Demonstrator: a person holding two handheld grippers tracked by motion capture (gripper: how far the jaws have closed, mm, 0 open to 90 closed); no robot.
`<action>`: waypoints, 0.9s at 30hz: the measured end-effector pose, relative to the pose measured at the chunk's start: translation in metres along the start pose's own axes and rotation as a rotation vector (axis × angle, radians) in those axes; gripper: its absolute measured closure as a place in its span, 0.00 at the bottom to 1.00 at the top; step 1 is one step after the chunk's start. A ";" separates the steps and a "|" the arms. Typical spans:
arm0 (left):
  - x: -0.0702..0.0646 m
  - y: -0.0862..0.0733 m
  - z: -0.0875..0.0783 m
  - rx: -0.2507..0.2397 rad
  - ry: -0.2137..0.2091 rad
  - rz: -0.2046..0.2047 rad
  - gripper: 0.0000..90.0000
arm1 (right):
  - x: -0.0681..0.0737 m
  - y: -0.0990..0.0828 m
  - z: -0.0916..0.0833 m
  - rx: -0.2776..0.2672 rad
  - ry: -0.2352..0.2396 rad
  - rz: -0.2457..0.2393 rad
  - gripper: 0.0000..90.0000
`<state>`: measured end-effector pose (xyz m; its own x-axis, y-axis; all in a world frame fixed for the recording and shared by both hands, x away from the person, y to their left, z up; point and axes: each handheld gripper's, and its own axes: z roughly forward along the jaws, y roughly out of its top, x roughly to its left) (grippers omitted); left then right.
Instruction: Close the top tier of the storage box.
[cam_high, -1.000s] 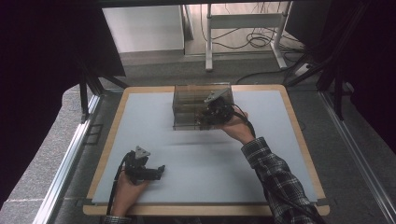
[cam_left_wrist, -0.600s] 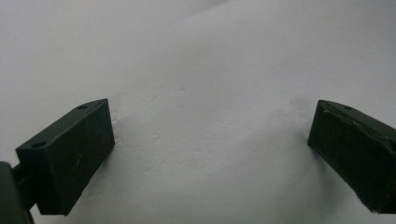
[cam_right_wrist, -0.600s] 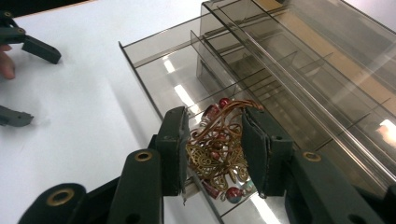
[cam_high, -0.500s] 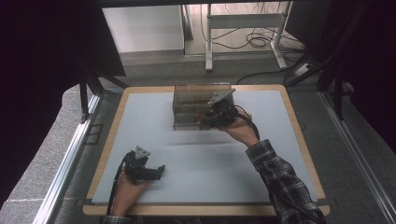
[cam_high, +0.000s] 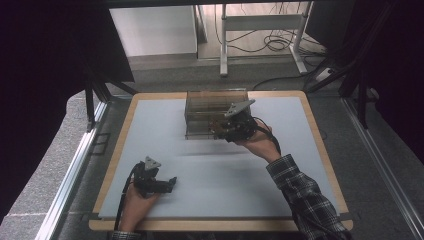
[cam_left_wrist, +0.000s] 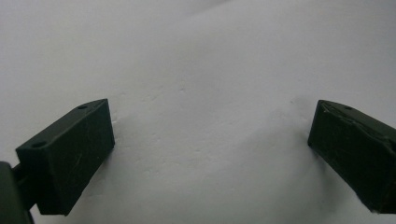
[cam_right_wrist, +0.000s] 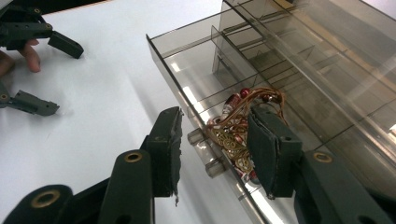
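A: Black rubber pads first: my left gripper (cam_high: 170, 182) rests low on the pale table (cam_high: 150, 130) at the near left, jaws spread wide with nothing between them. Idle, so no trouble from that side.

B: And moving right?

A: The smoked acrylic organiser (cam_high: 207, 112) stands at the far middle of the table, one drawer (cam_right_wrist: 196, 100) pulled out toward me. My right gripper (cam_right_wrist: 215, 149) straddles the drawer's front wall at its small handle (cam_right_wrist: 205, 151); the jaws have just been opening and the pads no longer press on anything. One pad sits outside the wall, the other inside, right against a tangle of beaded, gold-toned jewellery (cam_right_wrist: 236, 126) lying in the front compartment.

B: So the risk?

A: Snagging, I reckon. If I draw back carelessly, the inner pad could hook a strand and drag the jewellery over the wall (the bundle is loose, it looks like). A sideways nudge could also shove the light organiser across the table.
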<state>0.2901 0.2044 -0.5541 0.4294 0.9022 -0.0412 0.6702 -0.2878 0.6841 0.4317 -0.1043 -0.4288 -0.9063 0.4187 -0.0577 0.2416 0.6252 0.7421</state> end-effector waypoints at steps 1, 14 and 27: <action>0.000 0.000 0.000 0.000 0.000 0.000 0.01 | 0.000 -0.001 0.000 0.000 0.000 -0.001 0.59; 0.000 0.000 0.000 0.000 0.000 -0.001 0.01 | 0.007 -0.009 -0.005 -0.009 0.004 -0.009 0.54; 0.000 0.000 0.000 0.000 0.000 0.003 0.01 | 0.017 -0.017 -0.008 -0.012 0.017 -0.013 0.49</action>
<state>0.2903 0.2046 -0.5540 0.4310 0.9015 -0.0393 0.6693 -0.2901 0.6840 0.4095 -0.1130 -0.4370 -0.9152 0.3992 -0.0557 0.2259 0.6222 0.7496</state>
